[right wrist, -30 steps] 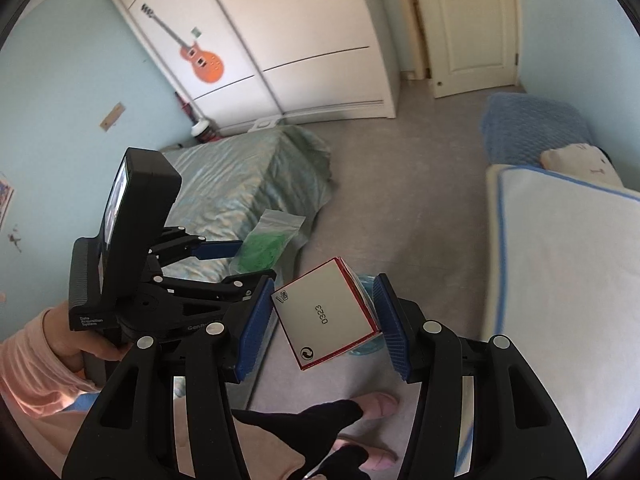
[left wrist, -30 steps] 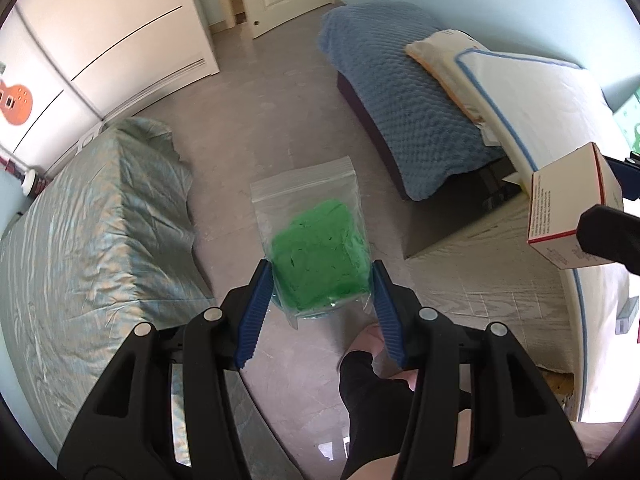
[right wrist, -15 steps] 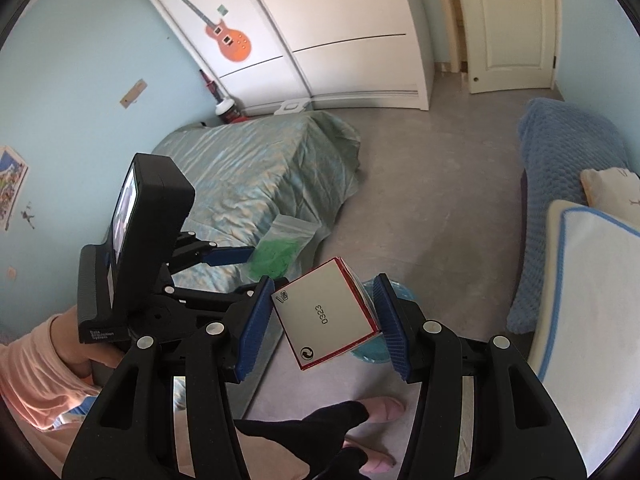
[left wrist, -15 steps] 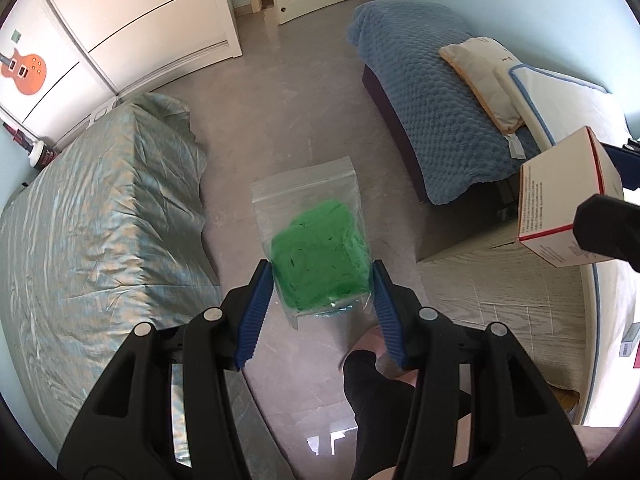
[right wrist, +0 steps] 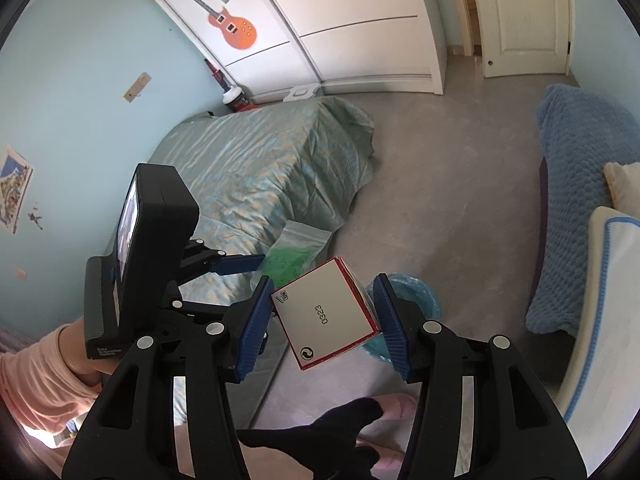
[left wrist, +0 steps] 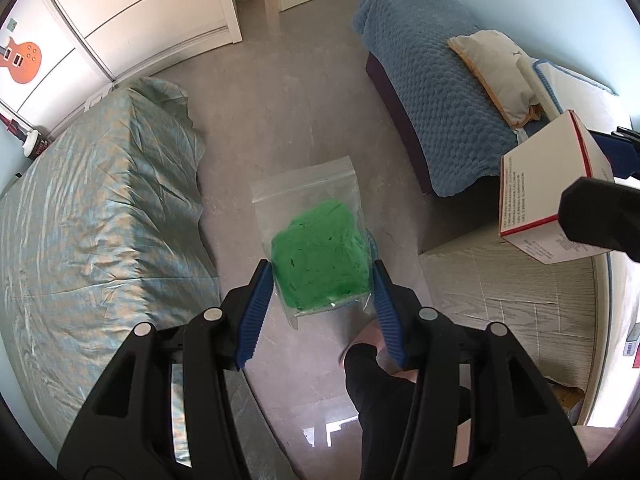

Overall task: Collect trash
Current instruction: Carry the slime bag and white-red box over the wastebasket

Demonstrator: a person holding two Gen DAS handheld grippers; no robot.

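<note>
My left gripper (left wrist: 322, 276) is shut on a clear zip bag with green stuff inside (left wrist: 318, 254) and holds it above the floor. My right gripper (right wrist: 323, 290) is shut on a white carton with red edges (right wrist: 326, 316); the carton also shows at the right of the left wrist view (left wrist: 550, 188). A bin lined with a light blue bag (right wrist: 416, 294) stands on the floor under both grippers, mostly hidden behind the carton. The zip bag also shows in the right wrist view (right wrist: 294, 256), left of the carton.
A bed with a shiny green cover (left wrist: 92, 208) is on the left. A blue quilted bed (left wrist: 432, 92) with a pillow (left wrist: 496, 68) is on the right. A white wardrobe (right wrist: 340, 16) and a door (right wrist: 520, 16) stand at the far end. My feet are below.
Both views have tilted up, showing more of the far room. Both grippers keep their holds on the bag and carton.
</note>
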